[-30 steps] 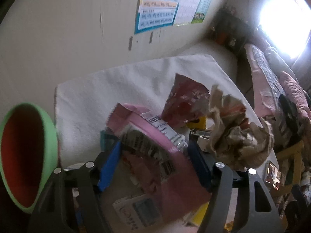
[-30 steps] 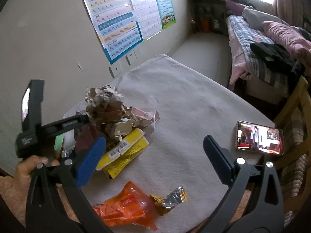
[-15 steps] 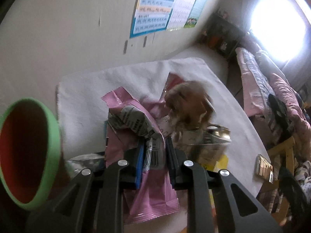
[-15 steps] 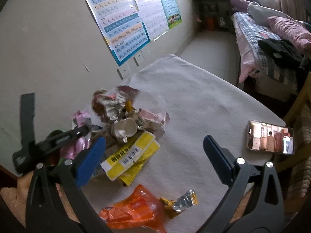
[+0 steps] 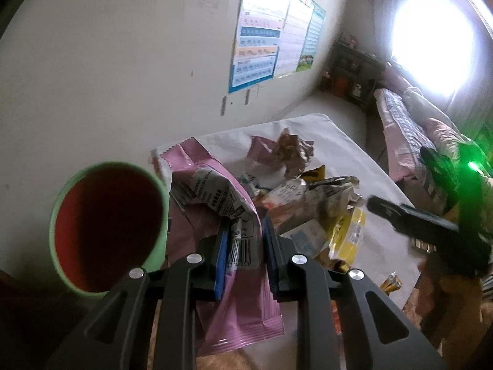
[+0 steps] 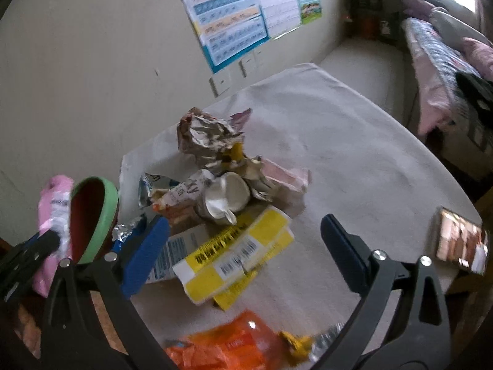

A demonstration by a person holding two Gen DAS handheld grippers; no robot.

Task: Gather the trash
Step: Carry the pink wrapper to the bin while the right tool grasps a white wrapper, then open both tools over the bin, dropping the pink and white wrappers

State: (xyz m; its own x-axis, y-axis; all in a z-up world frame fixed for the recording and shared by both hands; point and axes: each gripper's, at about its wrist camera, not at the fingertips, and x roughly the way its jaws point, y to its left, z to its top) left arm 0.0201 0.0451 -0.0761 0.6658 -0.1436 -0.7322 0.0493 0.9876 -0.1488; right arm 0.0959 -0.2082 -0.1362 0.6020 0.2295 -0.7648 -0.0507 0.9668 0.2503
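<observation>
My left gripper [image 5: 243,246] is shut on a pink snack wrapper [image 5: 212,197] and holds it above the table, beside a green bin with a red inside [image 5: 107,225]. The wrapper [image 6: 54,206] and the bin [image 6: 92,219] also show at the left of the right wrist view. My right gripper [image 6: 246,246] is open and empty above a pile of trash: crumpled paper [image 6: 209,135], a crushed white cup [image 6: 228,200], yellow wrappers [image 6: 234,256] and an orange wrapper [image 6: 222,345].
A white cloth covers the table [image 6: 354,154]. A phone with a lit screen [image 6: 459,246] lies at the table's right edge. A wall with posters [image 6: 231,18] stands behind, and a bed [image 6: 440,61] is to the right.
My left gripper closed on the pink wrapper and lifted it away from the pile toward the green bin. The right gripper stayed open and moved closer over the pile.
</observation>
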